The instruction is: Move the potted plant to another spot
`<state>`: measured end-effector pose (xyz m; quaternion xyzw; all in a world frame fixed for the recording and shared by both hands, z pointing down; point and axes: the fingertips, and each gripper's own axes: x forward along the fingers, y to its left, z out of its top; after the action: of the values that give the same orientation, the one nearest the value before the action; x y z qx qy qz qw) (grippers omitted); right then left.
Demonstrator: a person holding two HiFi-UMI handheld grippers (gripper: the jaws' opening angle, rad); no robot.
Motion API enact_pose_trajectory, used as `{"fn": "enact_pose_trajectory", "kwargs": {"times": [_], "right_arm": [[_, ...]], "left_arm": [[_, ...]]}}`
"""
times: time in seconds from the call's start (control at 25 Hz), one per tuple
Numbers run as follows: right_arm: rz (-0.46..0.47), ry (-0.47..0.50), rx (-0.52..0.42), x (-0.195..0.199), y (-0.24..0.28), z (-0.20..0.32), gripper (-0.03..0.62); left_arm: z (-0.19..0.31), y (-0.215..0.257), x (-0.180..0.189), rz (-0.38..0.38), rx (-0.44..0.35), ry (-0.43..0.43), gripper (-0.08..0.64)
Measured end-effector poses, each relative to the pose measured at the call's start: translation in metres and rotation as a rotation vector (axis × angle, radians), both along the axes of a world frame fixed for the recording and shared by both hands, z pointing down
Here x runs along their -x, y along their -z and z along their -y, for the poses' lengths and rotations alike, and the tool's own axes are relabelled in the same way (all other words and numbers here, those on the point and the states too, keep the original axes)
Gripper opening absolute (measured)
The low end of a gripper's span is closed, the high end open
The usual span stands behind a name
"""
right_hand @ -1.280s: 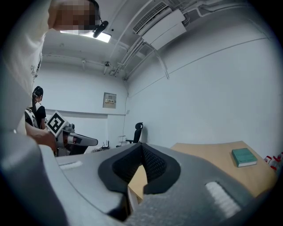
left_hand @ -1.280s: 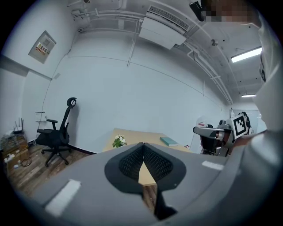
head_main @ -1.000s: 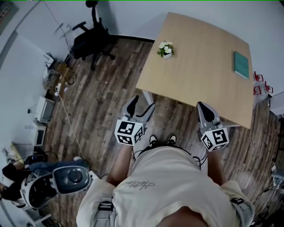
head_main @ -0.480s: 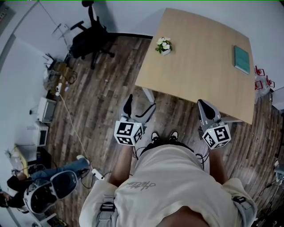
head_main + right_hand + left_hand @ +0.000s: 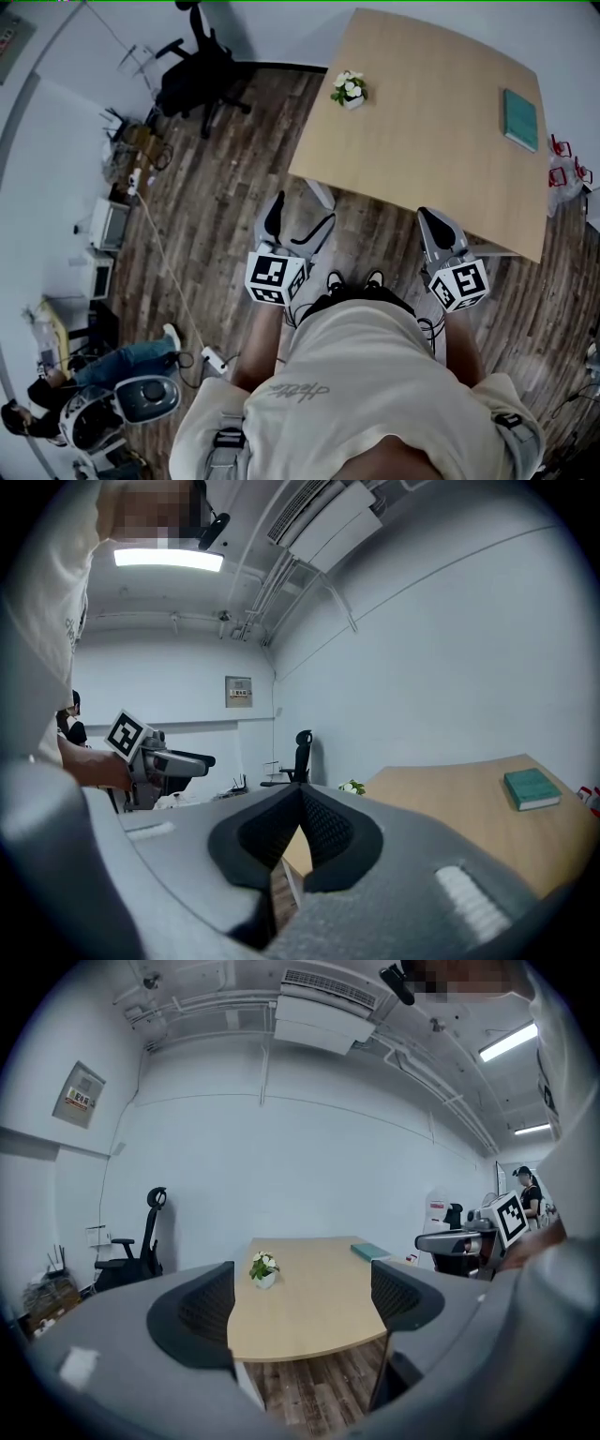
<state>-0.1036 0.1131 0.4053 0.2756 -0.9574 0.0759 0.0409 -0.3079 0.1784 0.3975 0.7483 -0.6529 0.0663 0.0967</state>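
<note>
The potted plant (image 5: 349,89), white flowers in a small white pot, stands near the far left corner of the wooden table (image 5: 422,159). It shows far ahead between the jaws in the left gripper view (image 5: 263,1267) and past the jaws in the right gripper view (image 5: 352,787). My left gripper (image 5: 295,223) hangs over the floor, short of the table's near edge. It is open, its jaws have just been opening, and nothing is between them. My right gripper (image 5: 429,220) is at the near edge, shut and empty.
A teal book (image 5: 521,119) lies at the table's far right. A black office chair (image 5: 202,80) stands left of the table. Boxes and cables (image 5: 112,216) line the left wall. A person (image 5: 103,375) sits on the floor at the lower left beside a round device (image 5: 145,398).
The left gripper's jaws have spread wider apart. Both grippers stay where they were. The person at the lower left has shifted on the floor.
</note>
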Motion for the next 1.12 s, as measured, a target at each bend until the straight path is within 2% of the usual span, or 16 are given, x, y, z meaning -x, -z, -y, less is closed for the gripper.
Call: {"fn": "enact_pose_trajectory", "kwargs": {"times": [0.32, 0.48, 0.64, 0.88, 1.12], "right_arm": [[-0.006, 0.067, 0.003, -0.002, -0.012, 0.007, 0.002], [-0.014, 0.101, 0.02, -0.003, -0.024, 0.004, 0.002], [-0.001, 0.123, 0.046, -0.004, -0.027, 0.001, 0.002], [-0.015, 0.116, 0.041, -0.004, -0.029, 0.013, 0.002], [-0.06, 0.115, 0.039, 0.012, -0.035, 0.014, 0.002]], "left_arm": [[-0.004, -0.003, -0.009, 0.002, 0.018, 0.047, 0.469], [-0.01, -0.005, -0.01, -0.051, 0.007, 0.088, 0.468], [-0.018, -0.011, -0.005, -0.047, 0.032, 0.126, 0.468], [-0.008, -0.01, 0.0, -0.048, 0.03, 0.137, 0.463], [0.007, -0.02, 0.012, -0.076, 0.032, 0.108, 0.463]]}}
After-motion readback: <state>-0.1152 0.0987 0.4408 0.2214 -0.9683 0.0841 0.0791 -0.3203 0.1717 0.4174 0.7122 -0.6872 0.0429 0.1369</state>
